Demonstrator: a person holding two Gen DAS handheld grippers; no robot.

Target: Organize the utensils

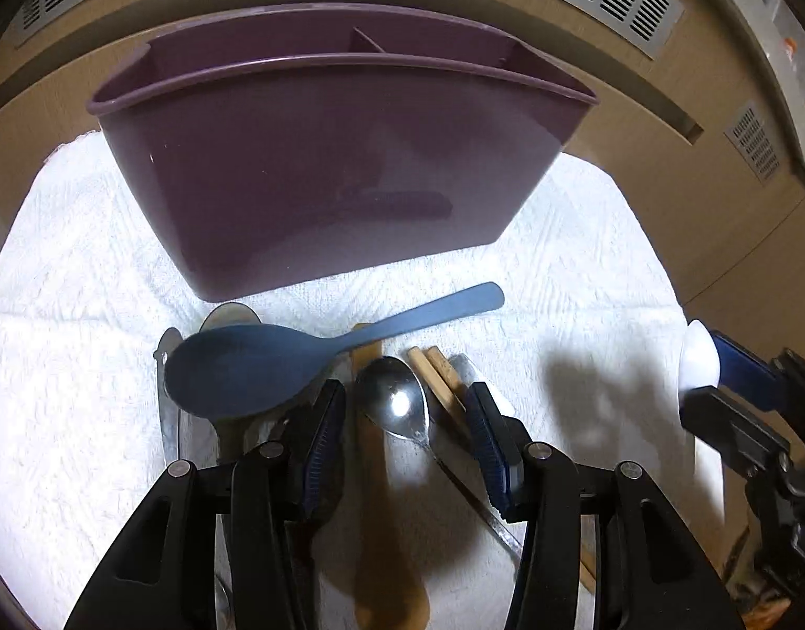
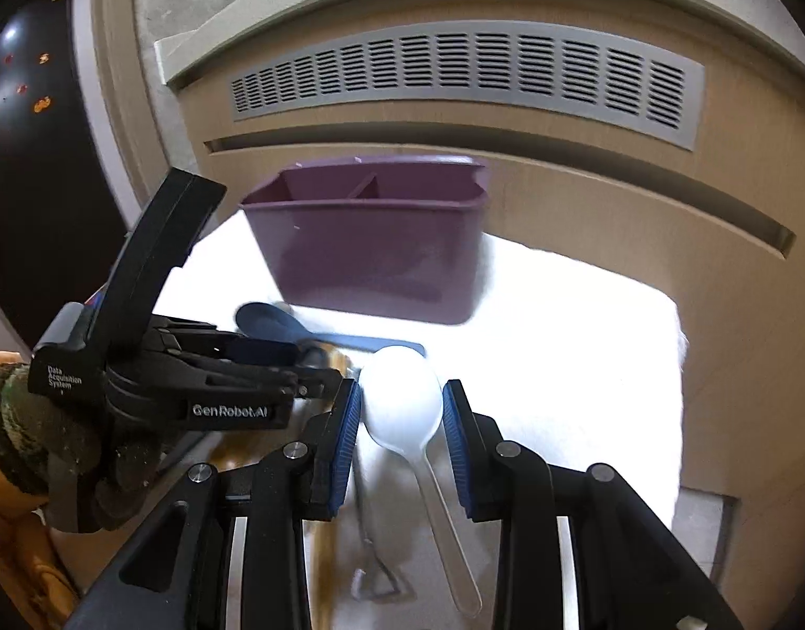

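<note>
Left gripper (image 1: 405,409) jaws spread over metal spoon (image 1: 394,399), not touching; right gripper (image 2: 401,415) pinched white spoon (image 2: 402,399) bowl

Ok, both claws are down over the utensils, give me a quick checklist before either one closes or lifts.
1. Left claw open: ok, nothing clamped.
2. Left claw has one clear target: not ok. The metal spoon lies between its fingers, crowded by the wooden chopsticks and a wooden handle.
3. Blue rice paddle clear of that grasp: not ok, its bowl sits against the left finger.
4. White plastic spoon centred in the right claw: ok; whether the pads press it, cannot tell.
5. Purple organizer upright, compartments showing nothing inside: ok.
6. The two claws apart: ok, though close.
</note>
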